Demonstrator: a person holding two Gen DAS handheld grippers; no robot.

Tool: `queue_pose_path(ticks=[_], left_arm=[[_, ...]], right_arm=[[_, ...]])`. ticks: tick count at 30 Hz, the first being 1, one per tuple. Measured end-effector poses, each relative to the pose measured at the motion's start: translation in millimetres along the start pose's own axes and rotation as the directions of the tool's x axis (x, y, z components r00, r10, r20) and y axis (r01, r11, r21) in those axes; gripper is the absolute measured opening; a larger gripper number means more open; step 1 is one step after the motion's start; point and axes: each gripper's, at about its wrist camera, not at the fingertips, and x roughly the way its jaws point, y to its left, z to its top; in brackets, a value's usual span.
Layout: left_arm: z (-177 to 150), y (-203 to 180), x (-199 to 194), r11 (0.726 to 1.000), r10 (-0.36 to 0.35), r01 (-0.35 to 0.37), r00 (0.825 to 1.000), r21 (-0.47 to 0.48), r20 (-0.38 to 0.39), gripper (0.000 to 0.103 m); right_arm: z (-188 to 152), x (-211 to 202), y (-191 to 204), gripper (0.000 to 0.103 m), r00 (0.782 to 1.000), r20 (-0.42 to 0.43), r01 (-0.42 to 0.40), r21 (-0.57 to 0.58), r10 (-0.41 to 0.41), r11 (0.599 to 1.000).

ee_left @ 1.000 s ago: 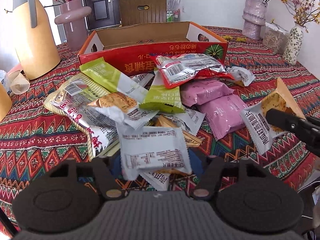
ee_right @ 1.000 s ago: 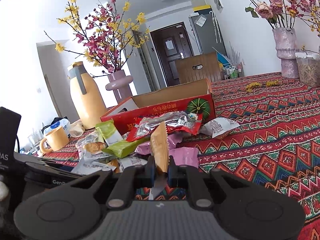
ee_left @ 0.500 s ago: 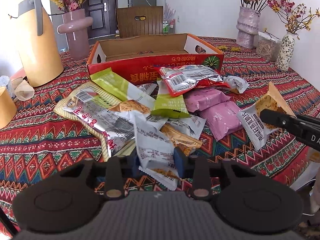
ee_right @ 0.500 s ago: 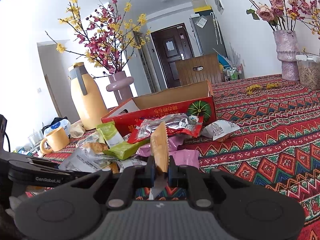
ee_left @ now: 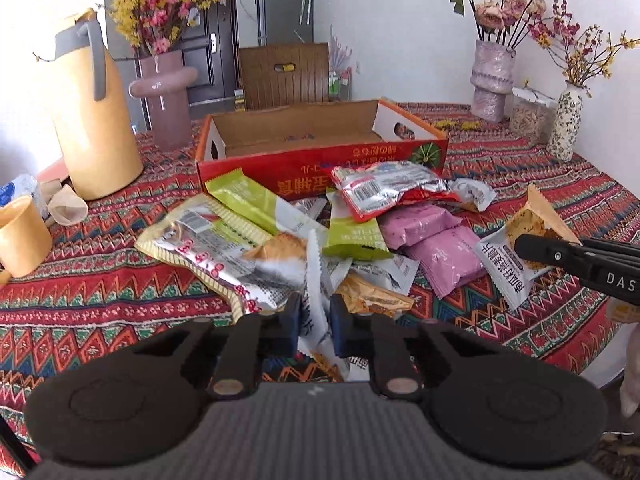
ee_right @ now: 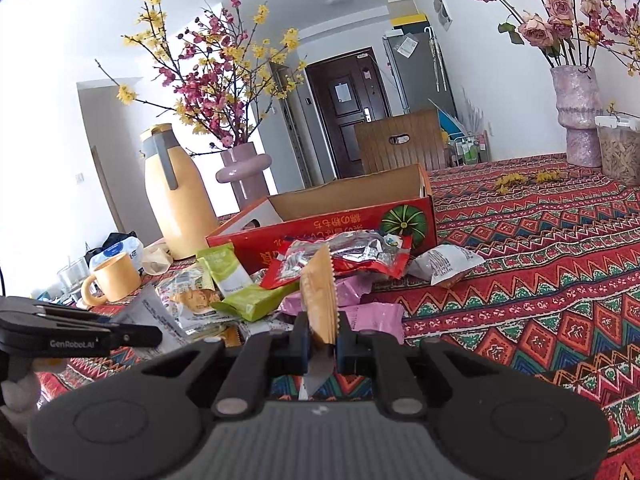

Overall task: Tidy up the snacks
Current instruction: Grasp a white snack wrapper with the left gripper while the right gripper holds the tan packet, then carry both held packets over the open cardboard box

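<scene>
A pile of snack packets (ee_left: 320,224) lies on the patterned tablecloth in front of an open red cardboard box (ee_left: 320,152). My left gripper (ee_left: 315,322) is shut on a white snack packet (ee_left: 314,280), held edge-on above the pile. My right gripper (ee_right: 322,336) is shut on an orange-and-white snack packet (ee_right: 319,296), held upright; it shows at the right of the left wrist view (ee_left: 524,240). The box (ee_right: 340,216) looks empty inside.
A yellow thermos jug (ee_left: 92,120) and a pink vase (ee_left: 164,100) stand left of the box. A yellow mug (ee_left: 22,240) sits at the far left. Vases (ee_left: 492,76) and a jar (ee_left: 532,114) stand at the back right. The table edge is near right.
My left gripper closed on the white packet and lifted it, pulling back and up from the pile; the packet turned edge-on. The right gripper kept holding its packet almost still.
</scene>
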Motion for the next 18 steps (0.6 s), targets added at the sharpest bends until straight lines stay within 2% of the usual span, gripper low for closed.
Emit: queue_pose_path(ticks=[5,7,18], left_arm=[[0,1,-8,1.0,0.01,-0.01,0.999,0.008,0.035,0.012],[0,1,-10,1.0,0.016,-0.017,0.999,0.007,0.046,0.008],[14,7,-18,1.0,0.027,-0.028,0.994,0.001,0.104,0.008]], right_arm=[[1,-2,2,0.012,1.0,0.005,0.001,-0.004,-0.001,1.0],[2,-2,3,0.012,1.0,0.007,0.001,-0.007,-0.001,1.0],[12,0,8,0.012,1.0,0.022,0.004,-0.04,-0.003,0.999]])
